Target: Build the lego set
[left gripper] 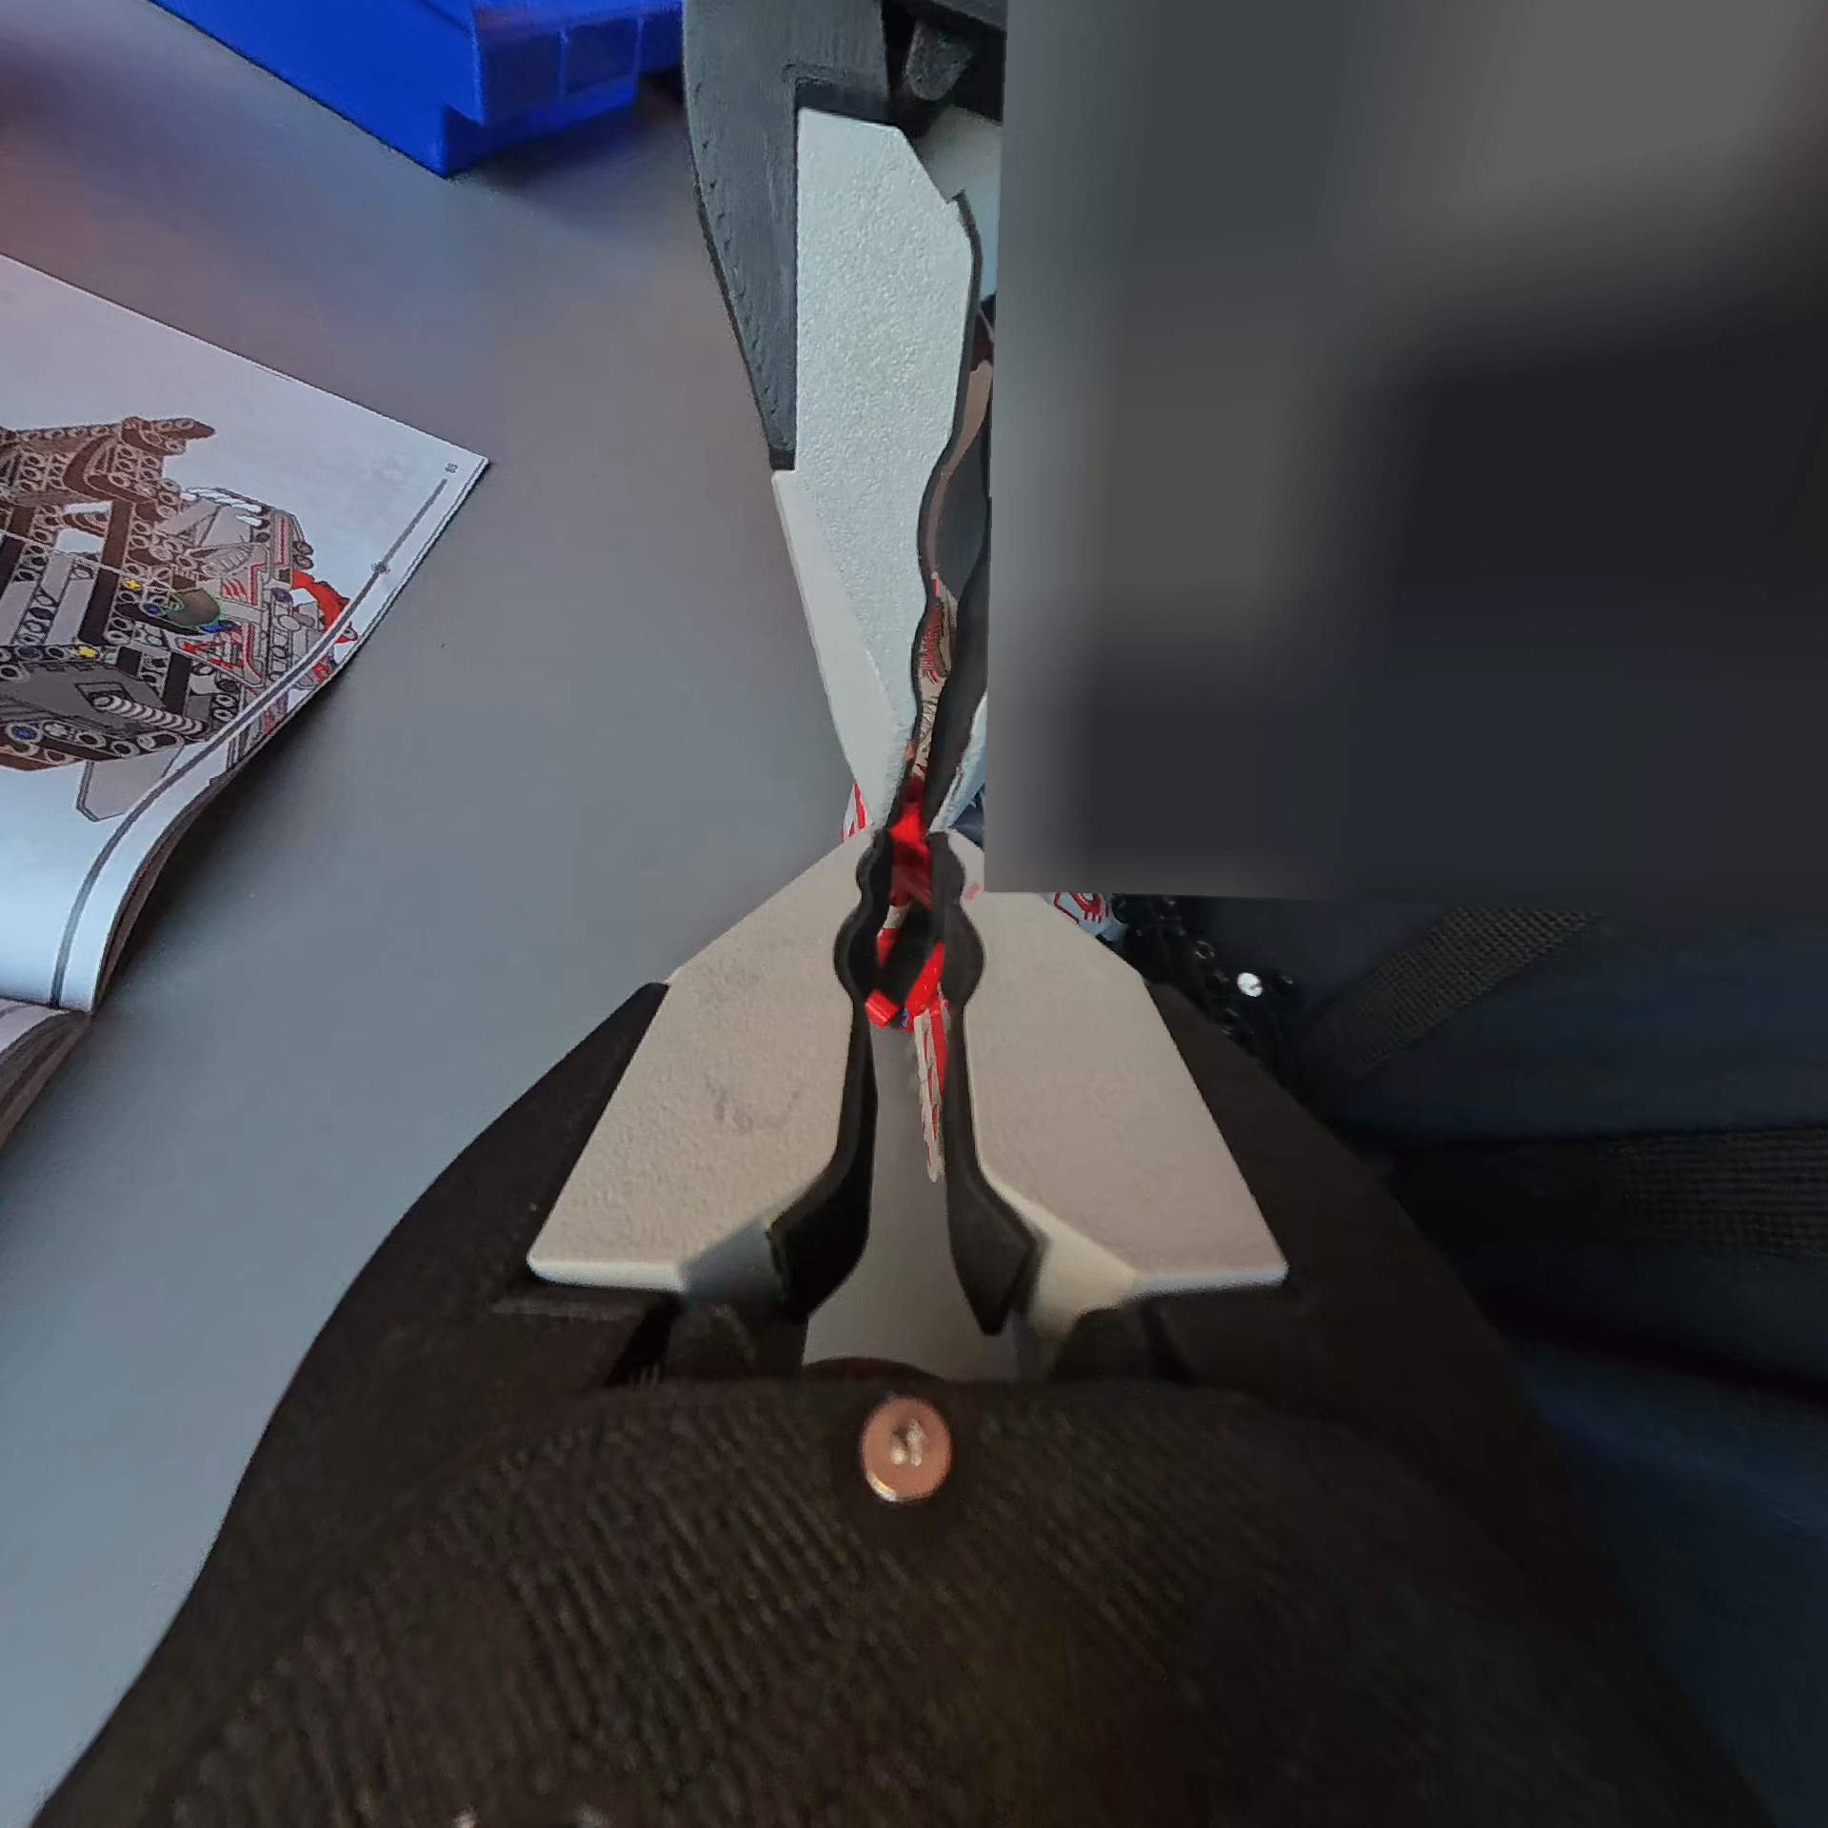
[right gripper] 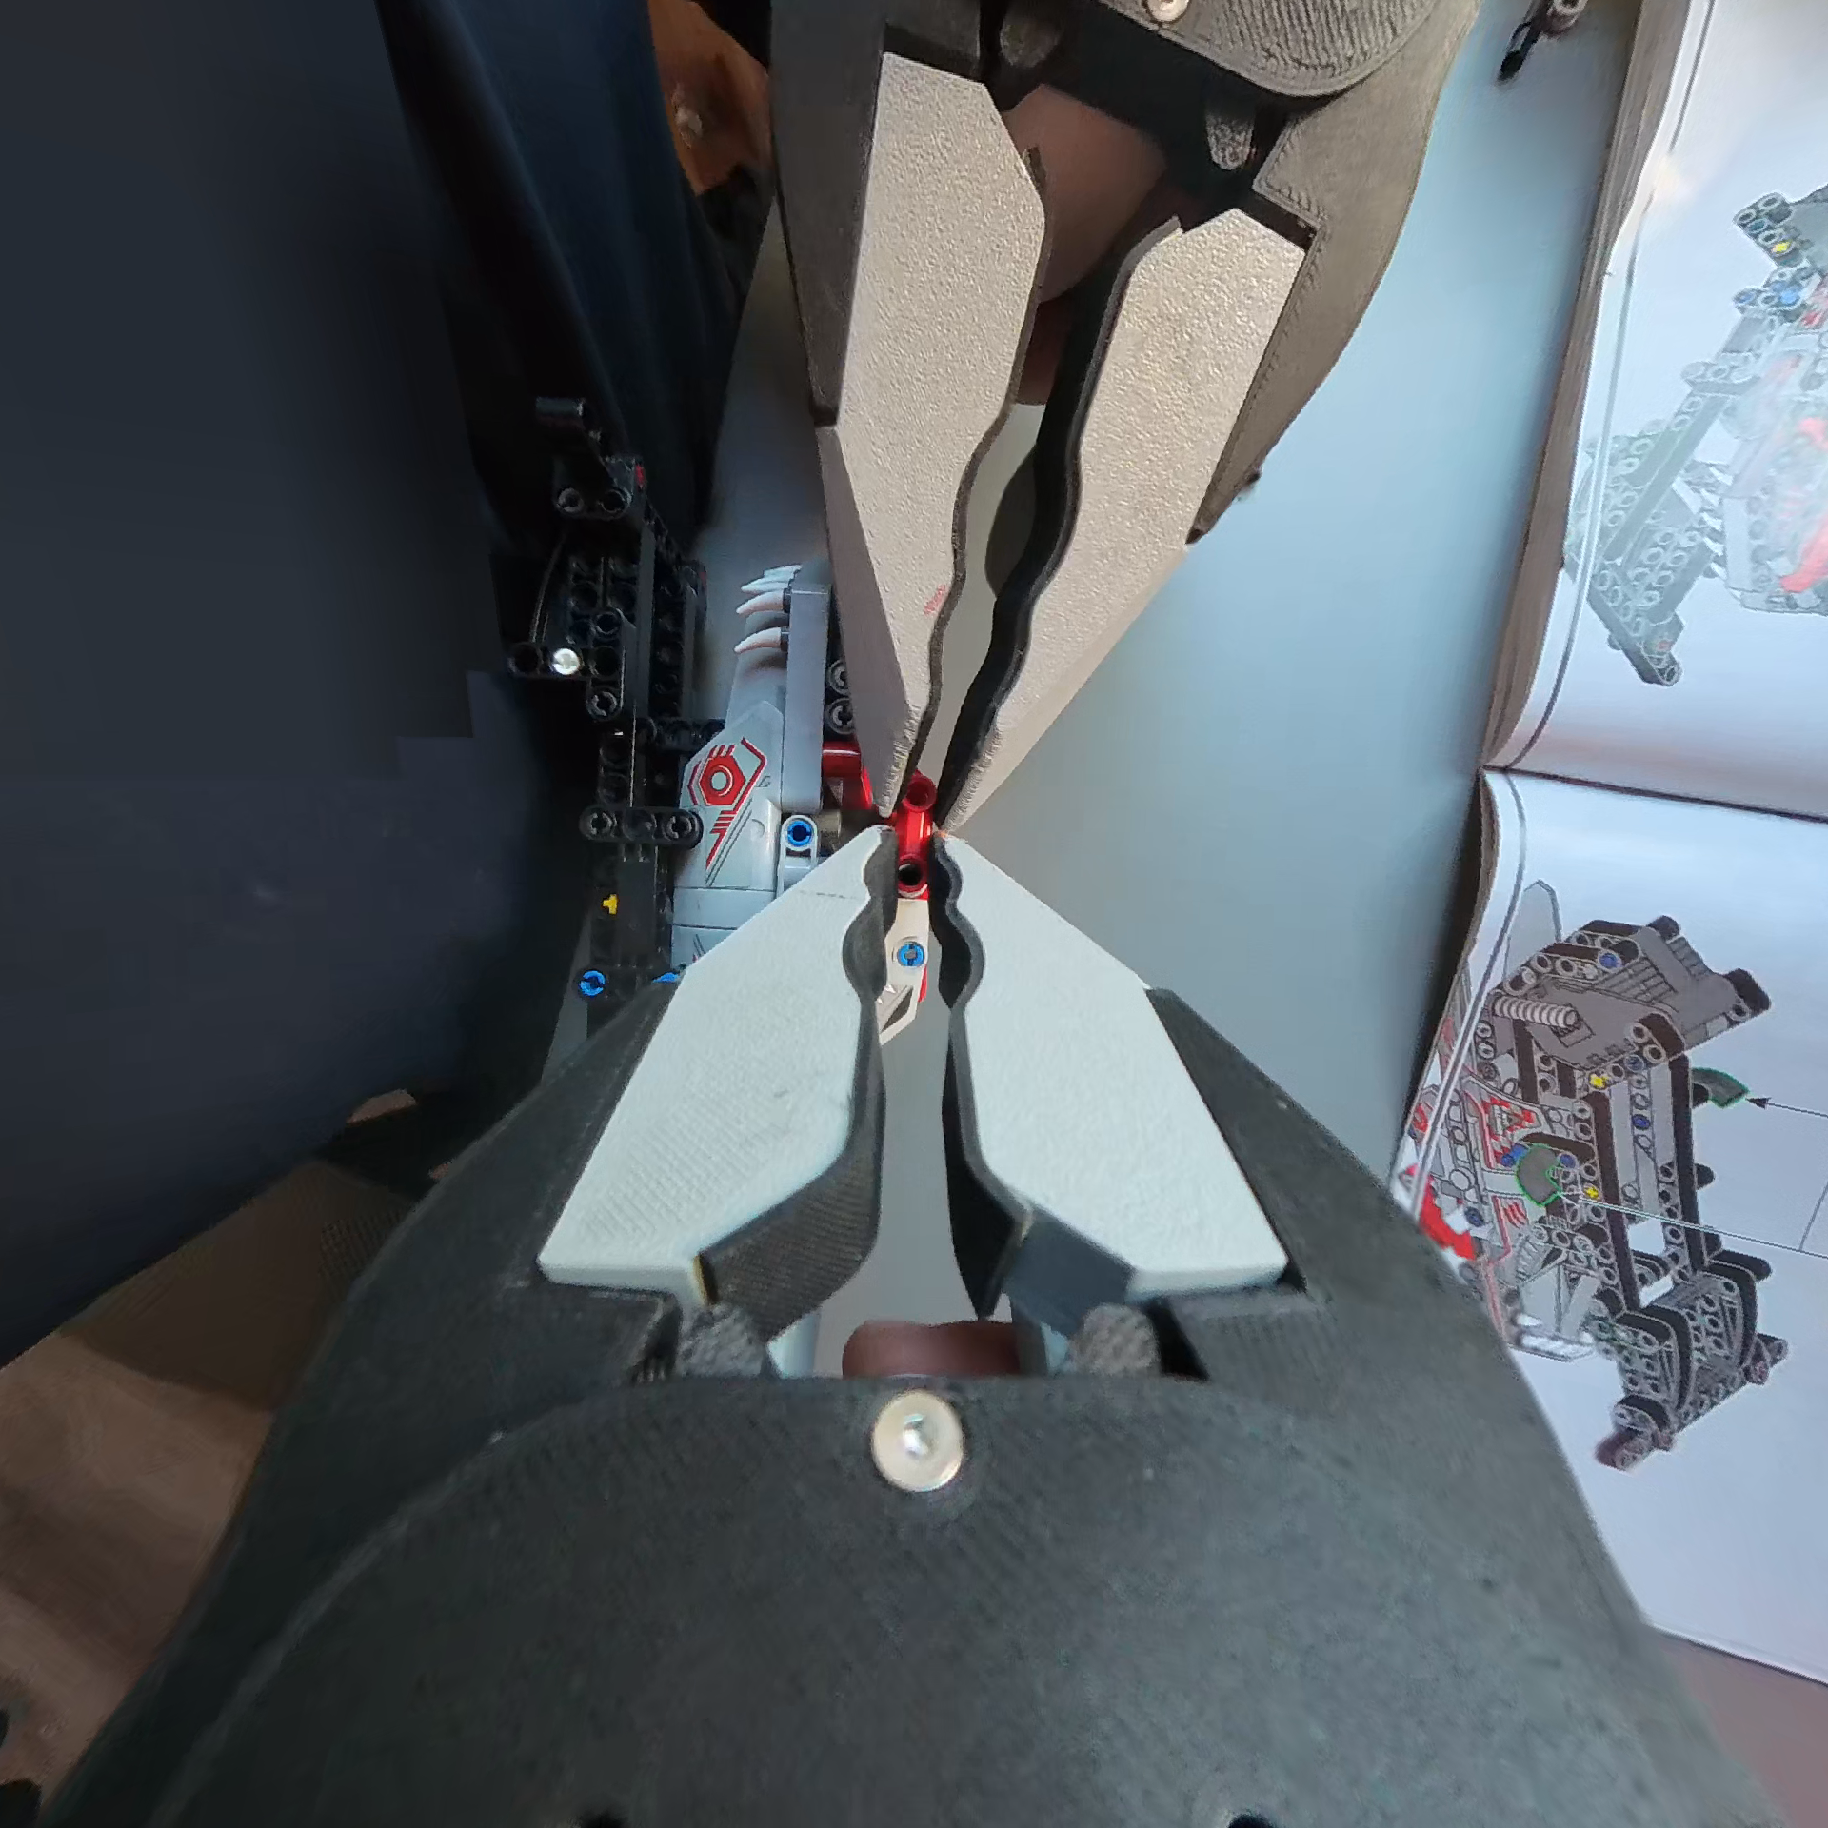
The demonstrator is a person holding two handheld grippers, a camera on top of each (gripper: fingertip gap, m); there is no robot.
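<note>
We count two grippers meeting tip to tip over a dark grey table (left gripper: pixel 554 791): the left gripper (left gripper: pixel 905 870) and the right gripper (right gripper: pixel 908 851), each with its tongs drawn narrow and pinched on the same small red Lego piece (right gripper: pixel 912 826) (it sits at the centre of both views); one black, grey and red Lego model (right gripper: pixel 692 791) lies at nine o'clock of the piece in the right wrist view, partly behind the fingers; one open instruction booklet (left gripper: pixel 198 633) lies at nine o'clock in the left wrist view; one blue bin (left gripper: pixel 435 69), cut off at twelve o'clock, hides its contents from us.
</note>
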